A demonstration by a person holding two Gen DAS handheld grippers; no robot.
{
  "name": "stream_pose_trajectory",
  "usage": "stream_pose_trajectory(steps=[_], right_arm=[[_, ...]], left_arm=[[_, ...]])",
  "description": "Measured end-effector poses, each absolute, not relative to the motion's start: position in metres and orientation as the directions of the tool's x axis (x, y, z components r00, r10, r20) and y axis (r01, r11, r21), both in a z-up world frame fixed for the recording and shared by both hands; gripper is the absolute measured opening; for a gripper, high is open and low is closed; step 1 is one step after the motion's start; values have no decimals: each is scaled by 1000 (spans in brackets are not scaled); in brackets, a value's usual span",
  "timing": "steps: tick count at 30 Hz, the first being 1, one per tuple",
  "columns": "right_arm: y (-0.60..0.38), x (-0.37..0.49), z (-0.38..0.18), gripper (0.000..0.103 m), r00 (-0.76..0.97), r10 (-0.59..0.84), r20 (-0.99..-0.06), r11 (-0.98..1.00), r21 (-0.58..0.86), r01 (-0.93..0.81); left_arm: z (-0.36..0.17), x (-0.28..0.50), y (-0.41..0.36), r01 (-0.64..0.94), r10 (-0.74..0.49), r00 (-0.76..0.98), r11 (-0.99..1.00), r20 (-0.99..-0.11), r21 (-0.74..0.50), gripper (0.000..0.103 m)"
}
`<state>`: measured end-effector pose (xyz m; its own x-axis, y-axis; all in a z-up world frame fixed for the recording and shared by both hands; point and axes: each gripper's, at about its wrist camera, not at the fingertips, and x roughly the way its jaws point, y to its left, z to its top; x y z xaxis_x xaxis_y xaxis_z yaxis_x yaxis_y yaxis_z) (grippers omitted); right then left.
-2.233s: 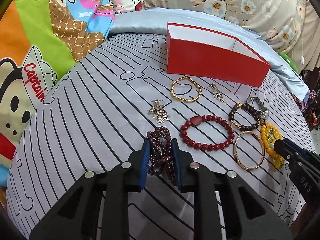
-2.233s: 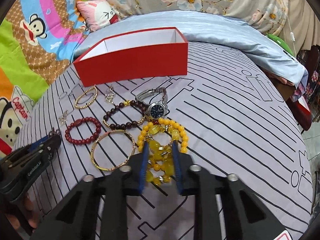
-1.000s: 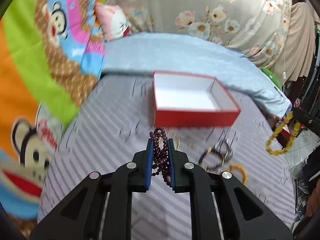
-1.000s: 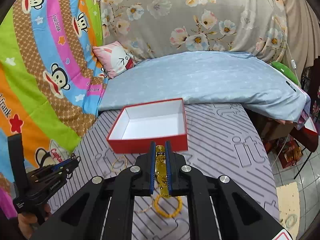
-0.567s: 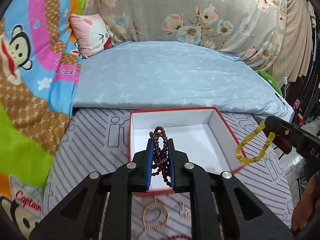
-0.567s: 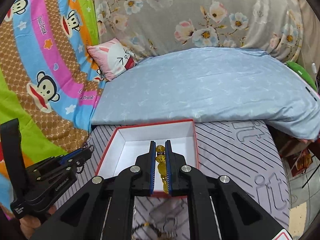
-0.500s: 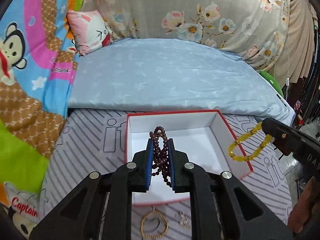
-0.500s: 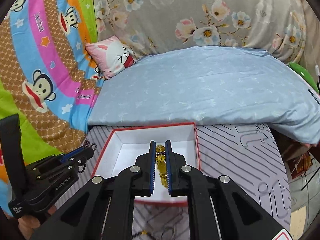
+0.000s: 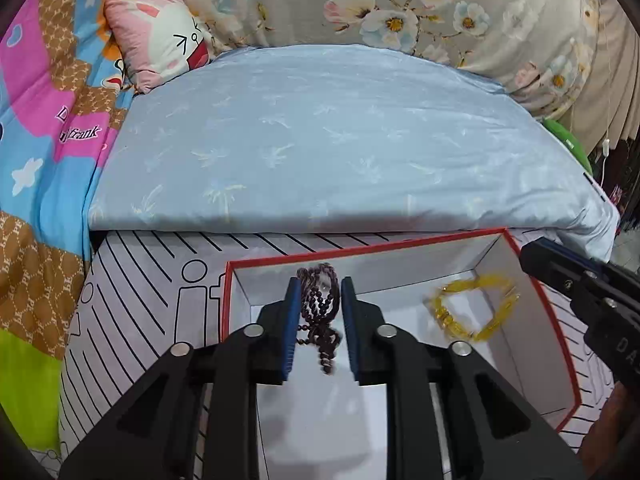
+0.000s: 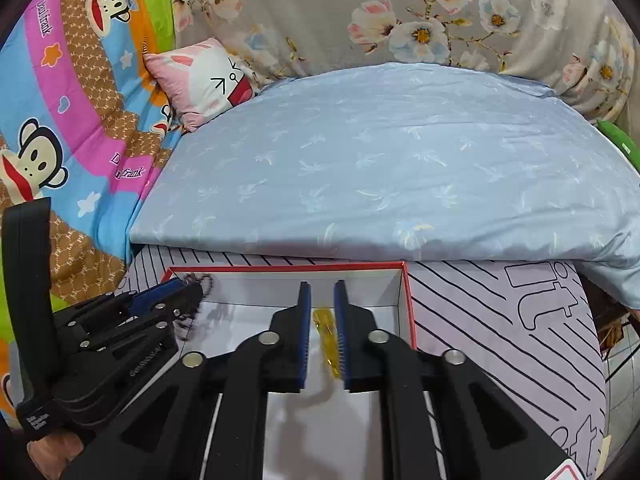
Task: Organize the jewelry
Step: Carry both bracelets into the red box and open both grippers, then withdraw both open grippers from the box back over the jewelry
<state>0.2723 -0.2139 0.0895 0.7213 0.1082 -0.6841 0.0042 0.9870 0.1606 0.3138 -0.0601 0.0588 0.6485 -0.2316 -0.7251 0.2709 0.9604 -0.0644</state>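
While both grippers hang over the red box, the scene reads as follows.

Left gripper [image 9: 319,304]: its jaws are opening above the left half of the box; a strand of dark maroon beads [image 9: 320,312] lies in the gap between the blue pads, blurred, with a loop trailing below them. The strand sits closer to the left pad [image 9: 291,320], and a gap shows beside the right one, so the claw no longer clamps it.

Right gripper [image 10: 320,312]: its jaws are opening too, over the right part of the box. A yellow bead bracelet [image 10: 326,340] shows as a blurred streak between the blue pads, just beside the right pad, released rather than pinched.

Yellow bracelet from the left wrist view: a smeared yellow loop [image 9: 472,312] inside the box near its right wall, just below the tip of the right gripper [image 9: 536,256].

Maroon beads from the right wrist view: a blurred dark loop [image 10: 200,284] at the tip of the left gripper [image 10: 192,292], by the far left corner of the box.

Red box [image 9: 560,320]: open-topped, white inside, red rim [image 10: 408,300]; it stands on a grey sheet with black line print [image 9: 140,280].

Behind the box: a pale blue quilt [image 9: 340,152] lies across the bed, touching the sheet's far edge.

Far corner: a pink cartoon pillow [image 9: 160,32] leans against a floral backdrop [image 9: 400,8].

Left side: a bright monkey-print blanket [image 10: 60,120].

Person: part of a hand [image 10: 56,452] shows under the left gripper's body.
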Motion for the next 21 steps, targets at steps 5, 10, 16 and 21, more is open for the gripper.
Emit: stream_pose_trajectory(steps=[5,10,16,21], right_arm=[[-216,267,93,27,741,91,-665,989,144,8],[-215,252,96,28,750,81,-657,991,135,11],[-214,213,104,35,767,61,-639,993,119,21],[-212,165,110,36,777,32,-628,996,89,30]], left_arm=[[58,314,-65,277,-199,681,961,-705,-3,53],[62,317,-56,255,-213,680,966,-702,-46,61],[87,287,-38,240,-229,714,968,-661,-75,69],[105,237,-13,237,-265,729,963,-631,-131,69]])
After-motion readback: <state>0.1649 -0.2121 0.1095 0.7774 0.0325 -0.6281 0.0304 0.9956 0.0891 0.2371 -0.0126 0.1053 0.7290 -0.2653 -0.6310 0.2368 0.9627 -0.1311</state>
